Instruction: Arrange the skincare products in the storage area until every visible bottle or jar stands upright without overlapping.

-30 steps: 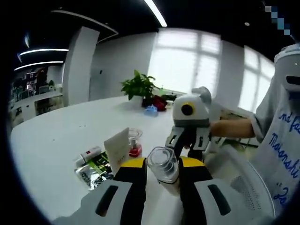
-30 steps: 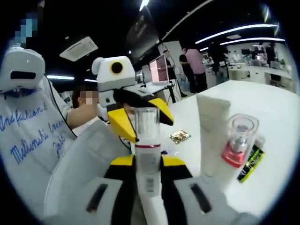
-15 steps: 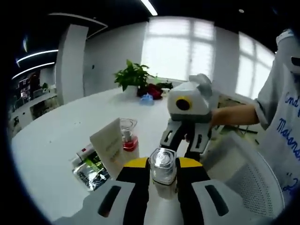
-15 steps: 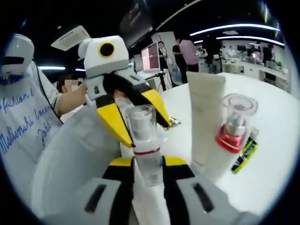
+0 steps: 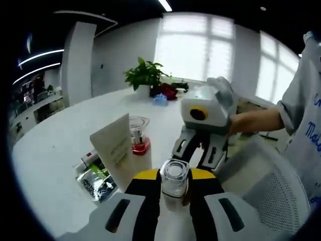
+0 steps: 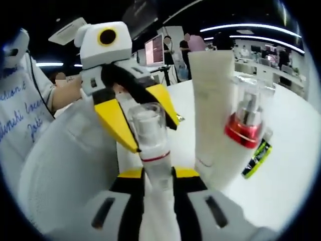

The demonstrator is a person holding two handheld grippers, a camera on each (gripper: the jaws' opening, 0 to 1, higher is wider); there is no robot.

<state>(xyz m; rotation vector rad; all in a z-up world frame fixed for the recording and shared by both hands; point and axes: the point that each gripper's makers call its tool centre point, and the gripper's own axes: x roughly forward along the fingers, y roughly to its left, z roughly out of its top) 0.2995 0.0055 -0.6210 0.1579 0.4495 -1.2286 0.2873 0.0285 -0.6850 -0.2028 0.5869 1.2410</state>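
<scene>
Clear-capped bottle point(image 5: 174, 183) between both grippers' fingers point(image 5: 146, 187), upright

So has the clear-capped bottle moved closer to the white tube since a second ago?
Yes. In the right gripper view the clear-capped bottle, gripped by both grippers, now sits nearer the standing white tube and the red pump bottle, which loom larger and closer beside it.

Yellow-tipped black-and-white gripper point(image 5: 173, 187), white sleeve point(image 5: 301, 108)

Blue handwritten-style lettering ran across the person's white shirt point(image 6: 20, 113), with fragments resembling "Jo" and "Lo" but no whole word legible. Print on the white tube point(image 5: 118, 153) and green sachet point(image 6: 257, 158) was too small to read.
</scene>
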